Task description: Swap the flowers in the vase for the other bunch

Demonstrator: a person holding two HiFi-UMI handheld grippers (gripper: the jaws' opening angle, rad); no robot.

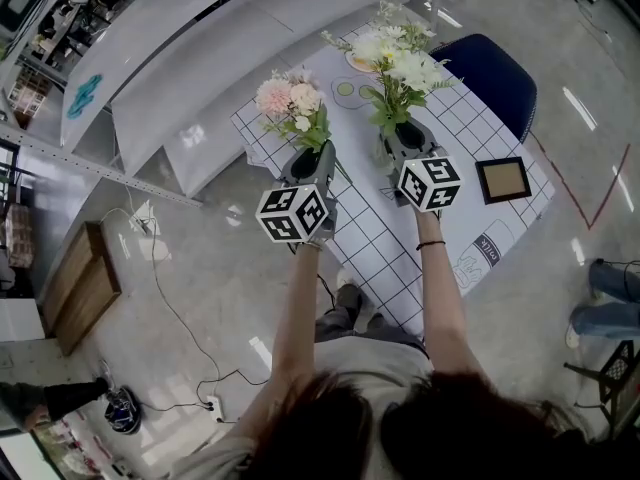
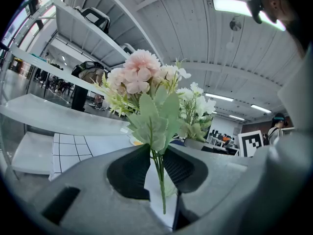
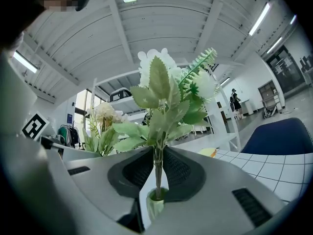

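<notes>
I count two flower bunches, one vase and one frame. My left gripper (image 2: pixel 156 161) is clenched on the thin green stems of the pink-and-cream flower bunch (image 1: pixel 291 99), held upright over the left edge of the white grid-patterned tabletop (image 1: pixel 470 128). My right gripper (image 3: pixel 157 168) grasps the stems of the white-and-green flower bunch (image 1: pixel 400 63) over the tabletop's middle. Those stems run down into the small pale-green vase (image 3: pixel 155 205) just below the jaws. The square dark wooden picture frame (image 1: pixel 502 179) lies near the right edge. Both my arms stretch forward side by side, with the grippers roughly level.
</notes>
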